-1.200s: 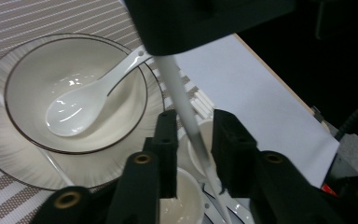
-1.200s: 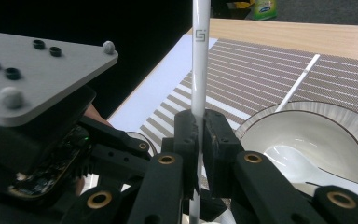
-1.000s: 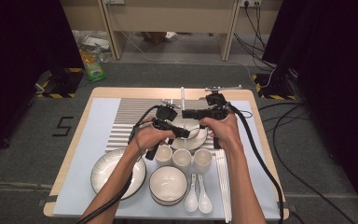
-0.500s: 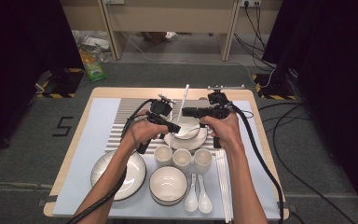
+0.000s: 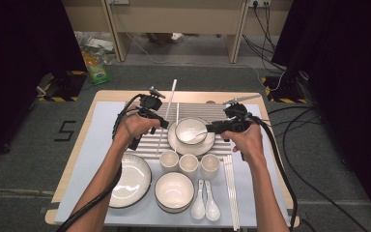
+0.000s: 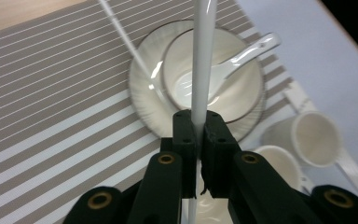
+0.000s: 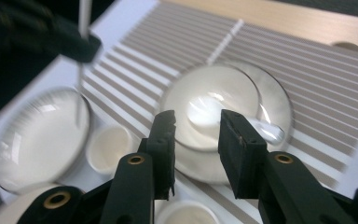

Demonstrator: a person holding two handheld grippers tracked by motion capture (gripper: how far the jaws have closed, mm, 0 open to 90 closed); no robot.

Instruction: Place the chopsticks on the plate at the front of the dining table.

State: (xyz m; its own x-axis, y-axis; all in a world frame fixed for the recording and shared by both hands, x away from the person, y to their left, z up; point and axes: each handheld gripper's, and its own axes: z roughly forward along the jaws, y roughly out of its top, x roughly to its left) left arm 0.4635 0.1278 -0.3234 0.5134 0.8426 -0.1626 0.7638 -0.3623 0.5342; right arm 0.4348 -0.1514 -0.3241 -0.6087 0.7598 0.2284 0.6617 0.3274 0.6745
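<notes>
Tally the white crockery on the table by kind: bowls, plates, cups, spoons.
Bowls: 2
Plates: 2
Cups: 3
Spoons: 3
Total: 10

Spoon (image 5: 196, 135) in bowl (image 5: 191, 130) on plate (image 5: 207, 145); three cups (image 5: 189, 163) just before plate; chopsticks (image 5: 231, 186) right of cups.

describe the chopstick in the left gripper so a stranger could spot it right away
Find the striped mat at the table's far middle, with a bowl on a saucer. Just left of it, the left gripper clamps a long white chopstick. Unlike the other chopstick, it is held off the mat.
</notes>
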